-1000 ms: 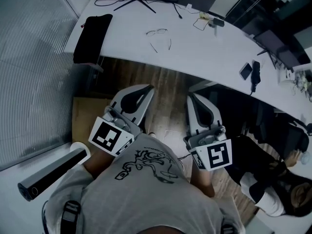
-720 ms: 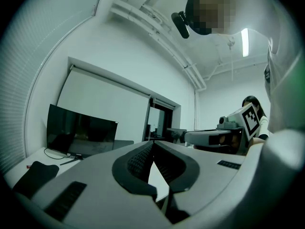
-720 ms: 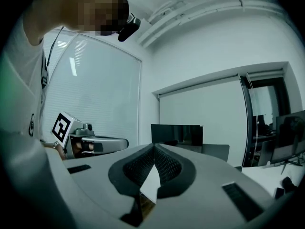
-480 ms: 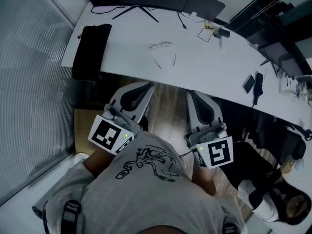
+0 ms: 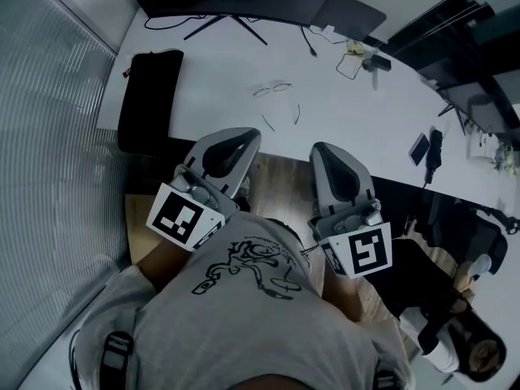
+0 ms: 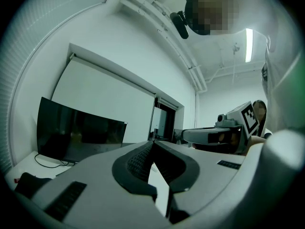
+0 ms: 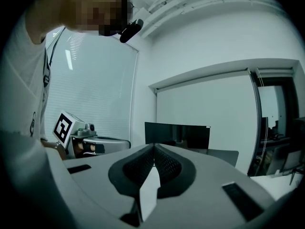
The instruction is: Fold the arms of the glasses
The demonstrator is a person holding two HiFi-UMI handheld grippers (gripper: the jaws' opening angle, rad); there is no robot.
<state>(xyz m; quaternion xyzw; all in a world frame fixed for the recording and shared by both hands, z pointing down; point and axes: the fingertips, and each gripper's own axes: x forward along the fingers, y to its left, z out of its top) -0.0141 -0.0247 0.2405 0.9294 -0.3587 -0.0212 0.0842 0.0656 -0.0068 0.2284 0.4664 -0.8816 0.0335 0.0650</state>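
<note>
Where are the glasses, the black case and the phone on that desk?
glasses [image 5: 272, 89], head view, bridge between the lenses.
black case [image 5: 150, 96], head view, middle of its top.
phone [image 5: 419, 148], head view, its middle.

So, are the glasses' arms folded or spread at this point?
Spread. In the head view the glasses lie on the table with both arms sticking out from the frame, not tucked behind the lenses.

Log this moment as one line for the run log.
stage: pre-grasp | left gripper: shut, empty | right gripper: shut, empty | glasses: on desk, arms unfolded, untouched
</note>
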